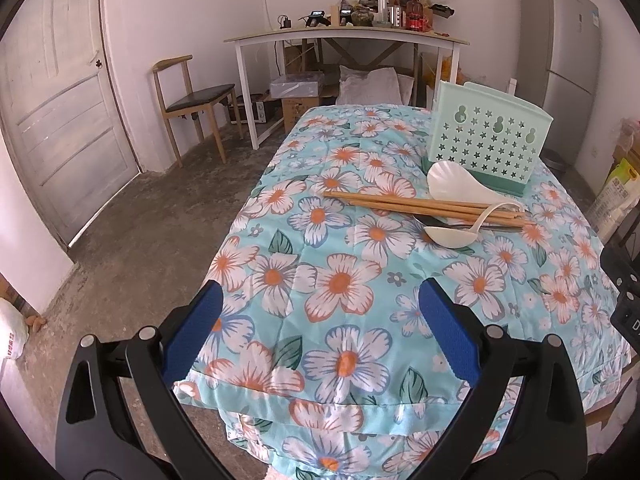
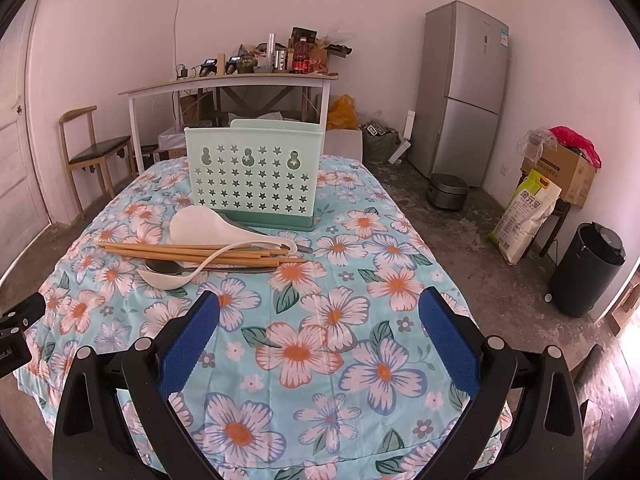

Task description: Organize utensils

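Left gripper (image 1: 320, 300): jaws spread wide, blue pads (image 1: 194, 332) bare, nothing between them; hangs over the near edge of the floral tablecloth (image 1: 340, 280).

Right gripper (image 2: 320, 308): jaws likewise wide apart, pads (image 2: 450, 336) empty, over the near part of the same cloth (image 2: 320, 340), toward its right side.

Utensils lie in one heap about mid-table, past both grippers. Nearest: small white soup spoon (image 2: 166, 278), bowl toward the left edge, curved handle rising over the pile. Just behind its bowl, a dark metal spoon (image 2: 164, 266), mostly covered. Wooden chopsticks (image 2: 192, 252), several, lie crosswise on the cloth, tips pointing left, overlapping both spoons. Behind them a white rice paddle (image 2: 200, 222), blade left, handle running right under the soup spoon's handle.

Beyond, touching or just beside the paddle: pale green utensil holder (image 2: 254, 172) with star cut-outs, upright on a darker green base, at the far end of the table. From the left wrist it sits toward the far right corner (image 1: 488, 140).

Far background: white desk (image 2: 224, 82) with clutter, wooden chair (image 2: 96, 152), grey refrigerator (image 2: 464, 88).
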A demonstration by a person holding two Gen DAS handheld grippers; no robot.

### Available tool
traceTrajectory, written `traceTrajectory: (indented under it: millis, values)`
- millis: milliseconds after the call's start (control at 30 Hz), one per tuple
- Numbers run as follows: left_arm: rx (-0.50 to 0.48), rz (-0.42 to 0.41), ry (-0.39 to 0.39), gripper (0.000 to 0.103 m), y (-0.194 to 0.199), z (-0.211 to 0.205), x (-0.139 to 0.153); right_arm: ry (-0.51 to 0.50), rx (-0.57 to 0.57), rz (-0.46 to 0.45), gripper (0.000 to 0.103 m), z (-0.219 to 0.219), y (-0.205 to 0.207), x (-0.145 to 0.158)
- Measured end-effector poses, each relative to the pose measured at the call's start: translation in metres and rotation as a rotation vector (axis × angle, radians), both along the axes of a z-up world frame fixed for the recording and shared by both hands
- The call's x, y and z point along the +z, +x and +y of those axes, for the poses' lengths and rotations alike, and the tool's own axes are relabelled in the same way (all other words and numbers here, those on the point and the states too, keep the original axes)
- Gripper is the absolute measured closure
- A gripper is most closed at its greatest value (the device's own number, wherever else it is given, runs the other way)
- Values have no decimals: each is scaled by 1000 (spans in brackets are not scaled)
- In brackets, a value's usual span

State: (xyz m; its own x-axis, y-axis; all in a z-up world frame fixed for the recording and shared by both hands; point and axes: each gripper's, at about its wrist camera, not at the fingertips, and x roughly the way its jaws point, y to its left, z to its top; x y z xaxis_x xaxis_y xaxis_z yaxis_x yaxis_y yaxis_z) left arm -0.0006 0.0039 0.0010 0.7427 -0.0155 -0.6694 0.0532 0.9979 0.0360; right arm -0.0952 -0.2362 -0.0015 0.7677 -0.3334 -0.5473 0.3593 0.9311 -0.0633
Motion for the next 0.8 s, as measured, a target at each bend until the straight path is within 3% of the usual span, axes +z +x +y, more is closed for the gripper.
traceTrajectory:
  millis: [800]
  values:
    - [10,-1,26,8,2,0,3,-2,3,-3,6,0,3,2]
